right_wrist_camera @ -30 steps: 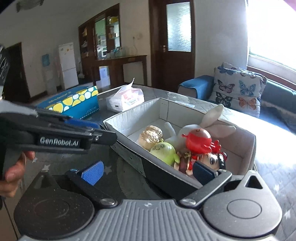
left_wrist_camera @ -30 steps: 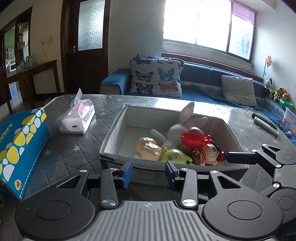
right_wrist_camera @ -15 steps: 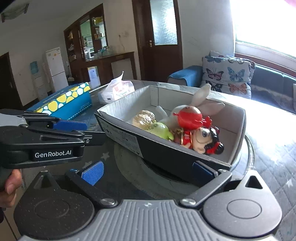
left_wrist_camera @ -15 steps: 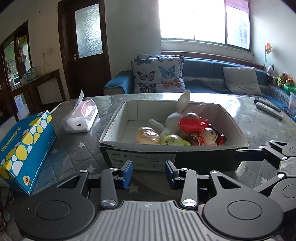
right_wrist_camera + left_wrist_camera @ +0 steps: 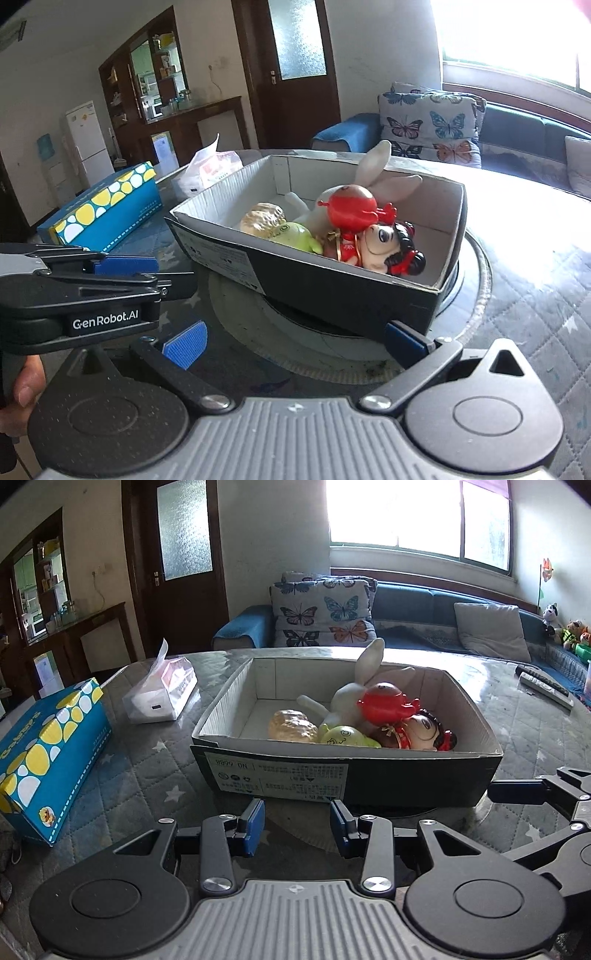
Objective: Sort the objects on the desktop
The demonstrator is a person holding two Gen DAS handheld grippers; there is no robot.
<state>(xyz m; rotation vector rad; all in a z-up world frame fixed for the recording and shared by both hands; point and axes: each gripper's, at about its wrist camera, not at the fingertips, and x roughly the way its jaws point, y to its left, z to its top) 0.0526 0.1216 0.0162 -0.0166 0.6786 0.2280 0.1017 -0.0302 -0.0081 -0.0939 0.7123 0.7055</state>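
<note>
A black cardboard box with a white inside stands on the quilted table. In it lie a white rabbit plush, a red toy, a doll with black hair, a green toy and a golden lump. My left gripper is open and empty, just short of the box's near wall. My right gripper is wide open near the box's right corner, nothing held.
A blue and yellow tissue box and a white tissue pack lie left of the box. Remote controls lie far right. A sofa with butterfly cushions stands behind. A hand holds the left gripper.
Both grippers have sunk and drawn back from the box, so its near wall and label now show. Their jaws kept the same width.
</note>
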